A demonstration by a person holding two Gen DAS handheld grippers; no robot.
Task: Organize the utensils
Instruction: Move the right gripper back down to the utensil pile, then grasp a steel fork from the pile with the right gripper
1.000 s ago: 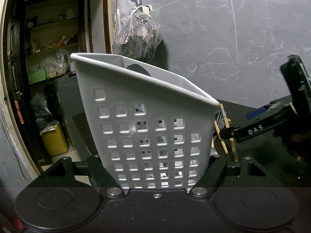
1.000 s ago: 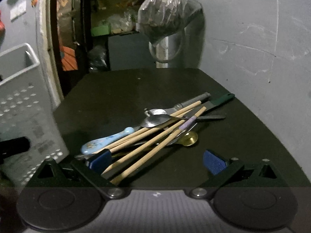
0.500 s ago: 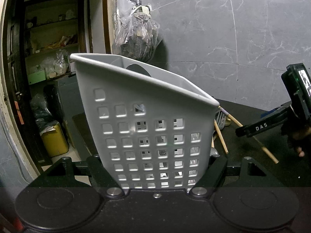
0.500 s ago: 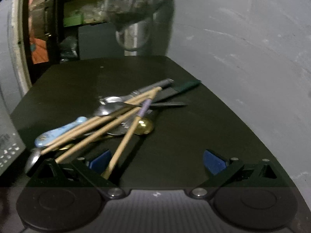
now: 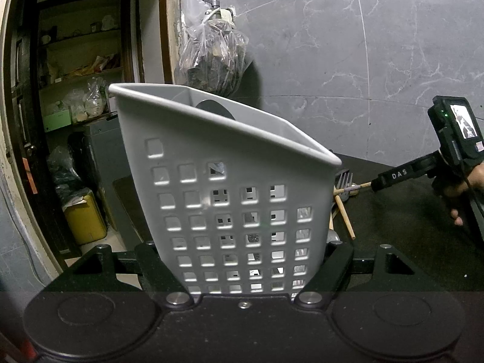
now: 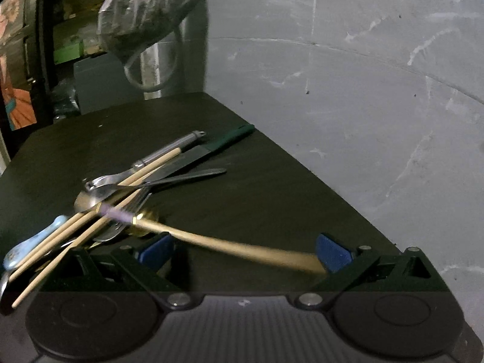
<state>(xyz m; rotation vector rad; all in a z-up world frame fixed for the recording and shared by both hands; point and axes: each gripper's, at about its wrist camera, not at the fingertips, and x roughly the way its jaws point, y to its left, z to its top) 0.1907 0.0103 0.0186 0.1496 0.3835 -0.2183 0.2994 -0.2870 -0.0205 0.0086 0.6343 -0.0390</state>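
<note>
Left wrist view: grey basket (image 5: 230,199) stands tilted, clamped between the left tool's (image 5: 246,269) fingers; utensils (image 6: 127,193) lie heaped on the black bench (image 6: 272,199); right tool (image 6: 245,251) gapes wide, one blurred chopstick (image 6: 230,246) crossing between its blue pads (image 6: 332,255), touching the right one.

I see a dark tabletop (image 6: 272,199) against the grey marbled wall. A heap of utensils (image 6: 127,193) lies on it: wooden chopsticks, metal spoons, a fork, a green-handled knife (image 6: 217,146) on the heap's wall side.
</note>
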